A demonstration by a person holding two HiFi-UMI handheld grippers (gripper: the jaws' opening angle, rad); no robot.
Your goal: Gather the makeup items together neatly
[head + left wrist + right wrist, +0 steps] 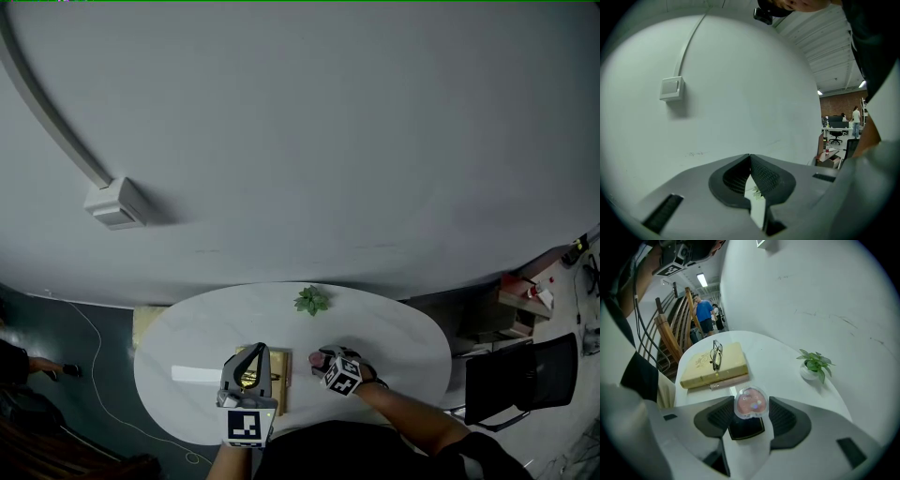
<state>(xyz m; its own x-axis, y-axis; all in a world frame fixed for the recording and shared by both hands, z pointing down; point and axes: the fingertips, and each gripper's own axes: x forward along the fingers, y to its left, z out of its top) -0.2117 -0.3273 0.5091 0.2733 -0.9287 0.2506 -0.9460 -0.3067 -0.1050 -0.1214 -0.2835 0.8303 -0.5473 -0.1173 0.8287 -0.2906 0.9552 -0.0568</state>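
Note:
A pink heart-shaped compact [750,402] stands between the pads of my right gripper [750,414], which press on both its sides. Under it a black square case [746,428] lies on the white table [778,362]. A slim pinkish stick [725,380] rests along the near edge of a tan book [715,365]. In the head view my right gripper [321,360] is just right of the book [277,382]. My left gripper [256,351] hovers over the book. Its jaws [750,157] are shut, tips touching, with nothing between them.
Folded glasses [716,355] lie on the book. A small potted plant [814,364] stands at the table's far side, close to the grey wall. A white strip [197,375] lies on the table left of the book. A black chair [523,375] stands at the right.

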